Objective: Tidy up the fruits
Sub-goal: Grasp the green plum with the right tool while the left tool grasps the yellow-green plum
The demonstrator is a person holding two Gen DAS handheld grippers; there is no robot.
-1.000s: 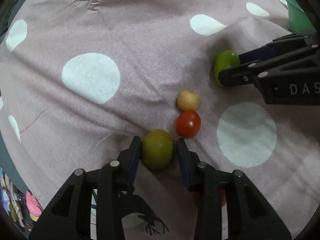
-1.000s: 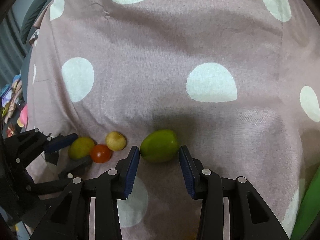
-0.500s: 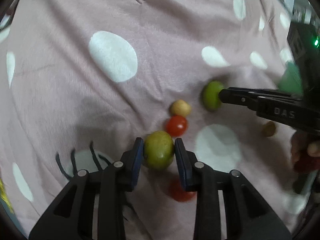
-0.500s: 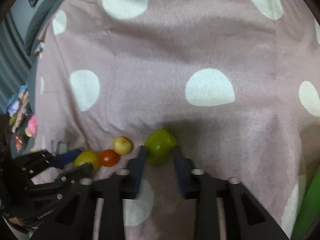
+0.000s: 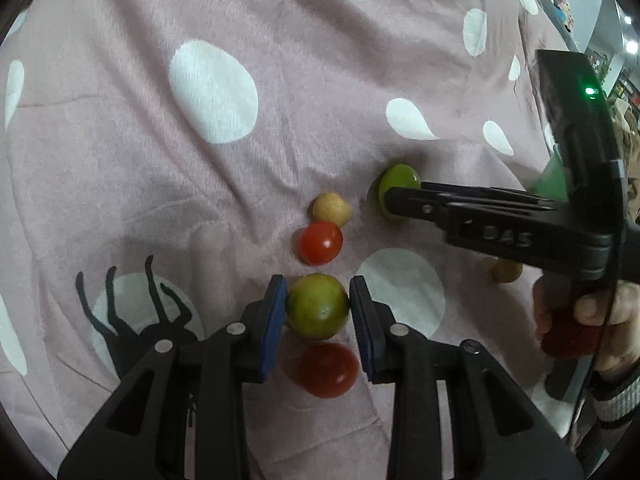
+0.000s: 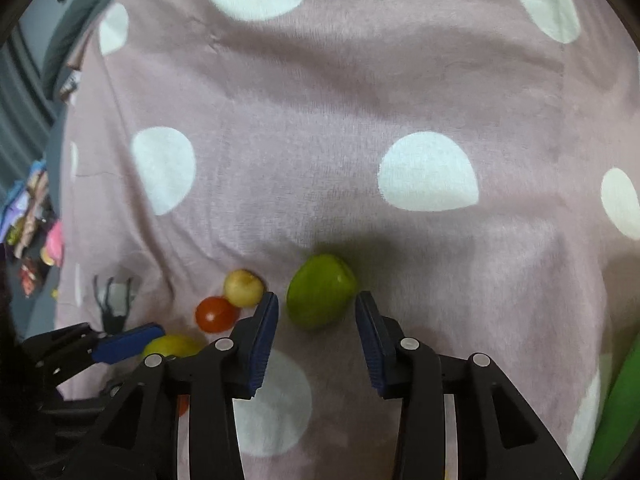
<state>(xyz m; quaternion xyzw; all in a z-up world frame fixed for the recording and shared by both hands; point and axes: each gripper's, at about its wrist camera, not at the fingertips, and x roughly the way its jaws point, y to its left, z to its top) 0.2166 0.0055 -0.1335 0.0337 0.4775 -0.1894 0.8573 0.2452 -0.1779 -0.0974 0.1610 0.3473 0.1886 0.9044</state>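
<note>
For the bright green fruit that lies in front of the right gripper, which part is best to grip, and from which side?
Grip the bright green fruit across its widest middle, coming from the near side where the right gripper already is. Its jaws are opening and flank the fruit without pressing. The fruit tapers toward its upper right, so pads there could slip; the pale yellow fruit crowds its left.

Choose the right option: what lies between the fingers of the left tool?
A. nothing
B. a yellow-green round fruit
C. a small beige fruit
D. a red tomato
B: in the left wrist view the left tool has the yellow-green round fruit between its blue pads, which touch both its sides as the jaws are opening; the red tomato and the small beige fruit lie beyond on the cloth.
</note>
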